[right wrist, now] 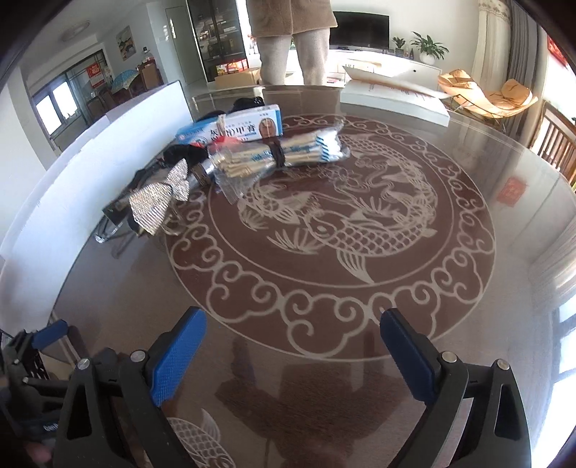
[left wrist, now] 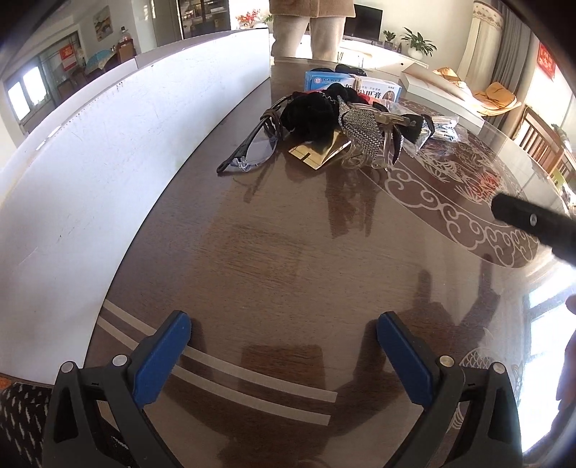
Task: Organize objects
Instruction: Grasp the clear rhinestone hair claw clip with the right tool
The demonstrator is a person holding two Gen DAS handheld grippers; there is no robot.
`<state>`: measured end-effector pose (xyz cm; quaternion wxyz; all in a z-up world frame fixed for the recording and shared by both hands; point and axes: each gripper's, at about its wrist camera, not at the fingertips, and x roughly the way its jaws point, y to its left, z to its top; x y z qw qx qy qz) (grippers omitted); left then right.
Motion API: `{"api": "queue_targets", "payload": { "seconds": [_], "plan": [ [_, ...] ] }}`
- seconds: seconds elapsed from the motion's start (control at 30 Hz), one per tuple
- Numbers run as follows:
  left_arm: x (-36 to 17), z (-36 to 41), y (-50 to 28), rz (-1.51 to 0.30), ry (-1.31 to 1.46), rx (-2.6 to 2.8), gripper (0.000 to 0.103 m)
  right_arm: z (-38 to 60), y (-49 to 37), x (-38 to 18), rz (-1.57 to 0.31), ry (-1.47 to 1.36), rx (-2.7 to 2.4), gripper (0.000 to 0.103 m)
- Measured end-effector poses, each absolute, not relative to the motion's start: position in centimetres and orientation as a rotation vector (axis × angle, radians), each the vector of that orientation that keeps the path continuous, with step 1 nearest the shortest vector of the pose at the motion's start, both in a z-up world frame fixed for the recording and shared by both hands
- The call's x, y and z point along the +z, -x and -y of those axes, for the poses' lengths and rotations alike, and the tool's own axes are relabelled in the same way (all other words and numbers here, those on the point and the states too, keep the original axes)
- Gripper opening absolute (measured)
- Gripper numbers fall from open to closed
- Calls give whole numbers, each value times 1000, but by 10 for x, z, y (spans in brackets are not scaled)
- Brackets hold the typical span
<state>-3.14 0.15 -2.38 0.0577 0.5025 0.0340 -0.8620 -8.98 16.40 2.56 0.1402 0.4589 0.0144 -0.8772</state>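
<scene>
Sunlit living room: television [right wrist: 360,28], wooden chairs [right wrist: 556,140].

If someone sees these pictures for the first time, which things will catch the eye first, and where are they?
First the large pale fish-and-cloud medallion set into the dark round table, filling its middle. Next the sparkling rhinestone bow at the near end of a small heap of objects left of the medallion, with a blue-and-white box behind it. A long white board stands along the table's left edge.
</scene>
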Motion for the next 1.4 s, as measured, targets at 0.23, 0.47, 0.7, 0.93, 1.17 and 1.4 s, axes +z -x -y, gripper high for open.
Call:
{"api": "queue_targets", "payload": {
  "seconds": [0.23, 0.47, 0.7, 0.93, 1.17, 1.4],
  "plan": [
    [-24, -2, 30, -99, -1519, -2618, 103, -43, 164, 34, -174, -1415, -2255, 97],
    [-24, -2, 30, -100, -1515, -2624, 103, -52, 146, 13, -100, -1398, -2264, 55],
    [-23, -8, 33, -87, -1515, -2637, 103, -199, 89, -8, 592, -1438, -2200, 58],
    [-25, -7, 35, -84, -1514, -2644, 103, -262, 43, 11, 514, -1368, -2397, 90],
    [-25, -5, 34, -83, -1515, -2645, 103, -205, 42, -6, 131, -1383, -2421, 99],
    [-24, -8, 29, -81, -1521, -2646, 103, -163, 63, -31, -237, -1342, -2532, 102]
  ]
}}
